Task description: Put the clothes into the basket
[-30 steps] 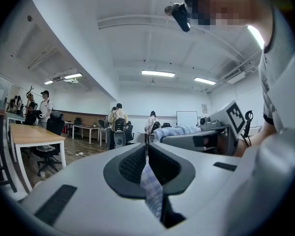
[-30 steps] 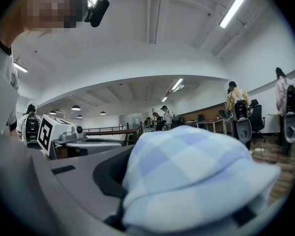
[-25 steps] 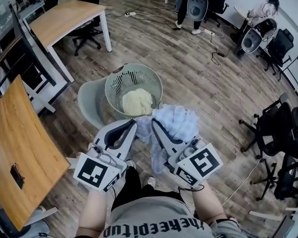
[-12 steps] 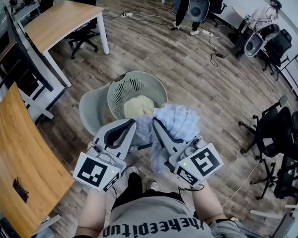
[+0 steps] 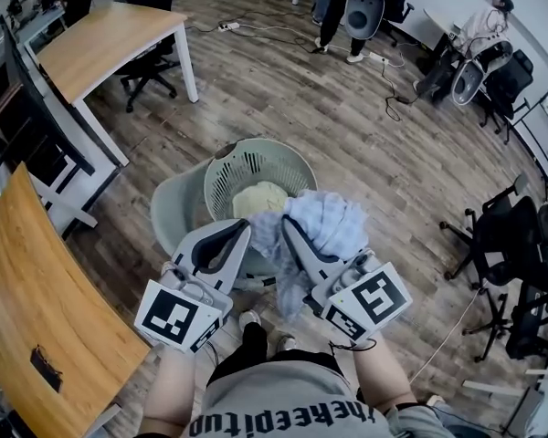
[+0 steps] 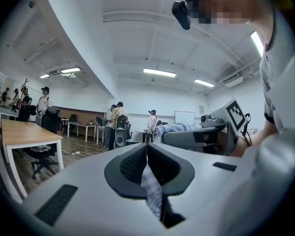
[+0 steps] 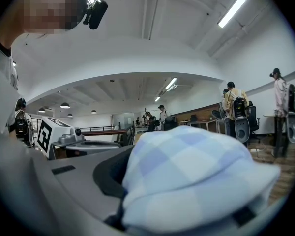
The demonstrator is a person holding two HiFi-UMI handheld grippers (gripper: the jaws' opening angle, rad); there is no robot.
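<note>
Wood floor point(image 5: 347, 126), frame centre: green laundry basket point(image 5: 221, 164) holds cream garment point(image 5: 263, 196). Just below, my left gripper point(image 5: 237, 235) and right gripper point(image 5: 292, 240) both clamp blue checked shirt point(image 5: 327, 224).

At lower centre, the left gripper point(image 5: 244, 228) and right gripper point(image 5: 287, 224) are pale grey shells with black-lined jaws and black-and-white square markers. A grey lettered T-shirt point(image 5: 288, 407) fills the bottom edge.

Pale-blue checked shirt point(image 5: 321, 228), sage-green basket point(image 5: 256, 158)
</note>
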